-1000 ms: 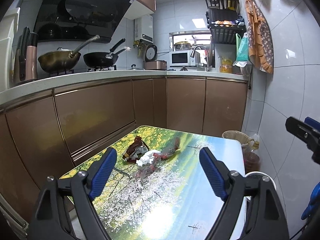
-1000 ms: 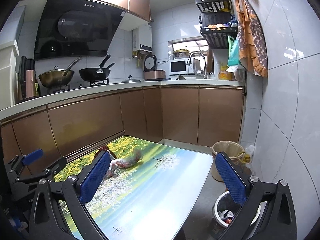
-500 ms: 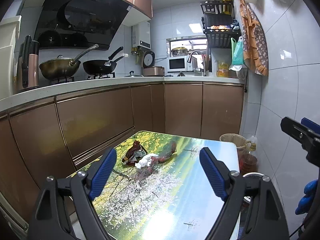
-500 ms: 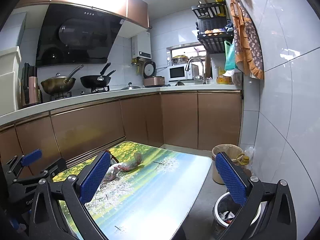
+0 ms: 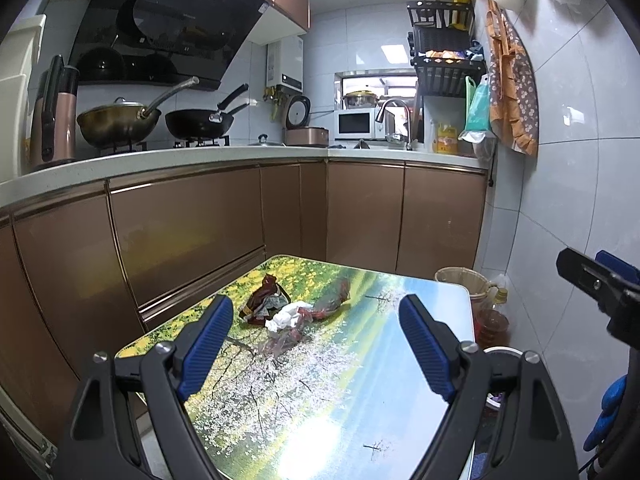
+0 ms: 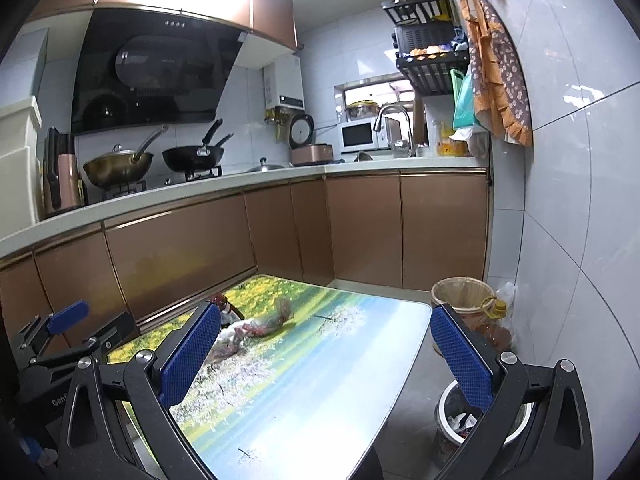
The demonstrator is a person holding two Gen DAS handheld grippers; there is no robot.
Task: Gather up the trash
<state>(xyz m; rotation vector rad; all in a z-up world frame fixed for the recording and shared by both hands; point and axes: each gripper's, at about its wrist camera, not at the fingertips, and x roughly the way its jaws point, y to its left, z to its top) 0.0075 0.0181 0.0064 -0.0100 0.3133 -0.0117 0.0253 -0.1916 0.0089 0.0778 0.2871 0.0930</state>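
A small heap of trash lies on the far left part of a table (image 5: 360,392) with a landscape print: a dark red wrapper (image 5: 262,300), a crumpled white tissue (image 5: 288,317) and a clear reddish plastic wrapper (image 5: 332,303). The heap also shows in the right wrist view (image 6: 256,326). My left gripper (image 5: 316,344) is open and empty, held above the table short of the heap. My right gripper (image 6: 326,356) is open and empty, further right over the table. A white trash bin (image 6: 456,420) with litter stands on the floor right of the table.
A woven basket (image 6: 462,294) and an oil jug (image 6: 494,320) stand by the tiled wall past the table. Brown cabinets (image 5: 180,232) run along the left and back. Pans sit on the counter stove (image 5: 120,124).
Both views have tilted up a little, so the table and trash sit lower in frame. Both grippers stay open. The trash has not moved.
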